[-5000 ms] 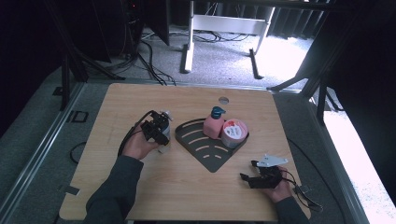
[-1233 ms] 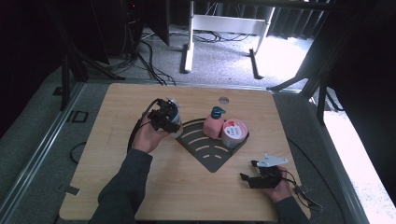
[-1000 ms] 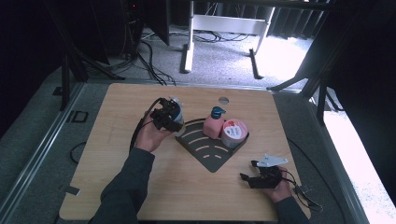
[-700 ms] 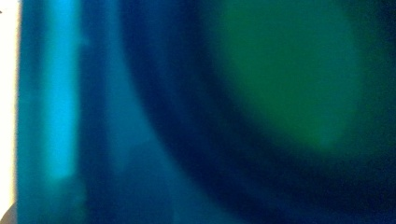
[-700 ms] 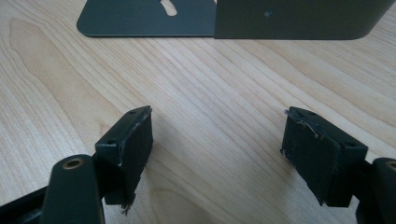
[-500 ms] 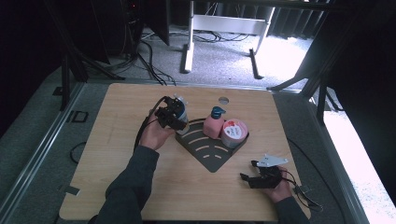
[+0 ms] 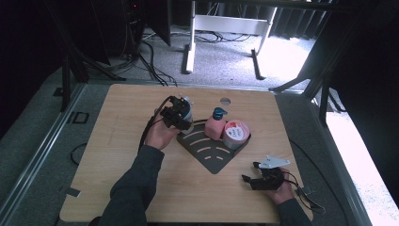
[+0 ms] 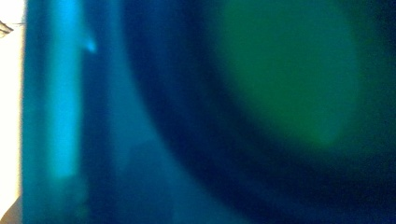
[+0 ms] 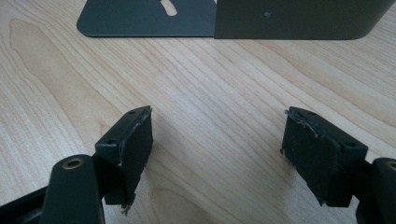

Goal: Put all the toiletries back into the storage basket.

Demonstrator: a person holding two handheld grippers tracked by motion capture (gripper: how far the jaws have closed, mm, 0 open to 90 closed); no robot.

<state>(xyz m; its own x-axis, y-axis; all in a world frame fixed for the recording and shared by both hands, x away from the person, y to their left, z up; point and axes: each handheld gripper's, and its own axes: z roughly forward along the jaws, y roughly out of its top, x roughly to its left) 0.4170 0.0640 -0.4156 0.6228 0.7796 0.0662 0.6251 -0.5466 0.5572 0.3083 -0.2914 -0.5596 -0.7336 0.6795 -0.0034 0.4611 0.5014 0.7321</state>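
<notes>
The left tool [image 7: 181,113] pressed against a blue bottle [image 7: 187,111] at the dark tray's [image 7: 211,160] ten o'clock edge; its grip couldn't be told. Squeezing squarely seemed wise. The right tool [image 9: 217,158] rested released on the worktop [image 7: 117,141].

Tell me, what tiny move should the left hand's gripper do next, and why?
Probably lower the blue bottle onto the dark fan-shaped slotted tray. The left gripper carries it at the tray's left corner, beside the pink pump bottle and round pink tin already there. The right gripper rests open on the wooden table.
</notes>
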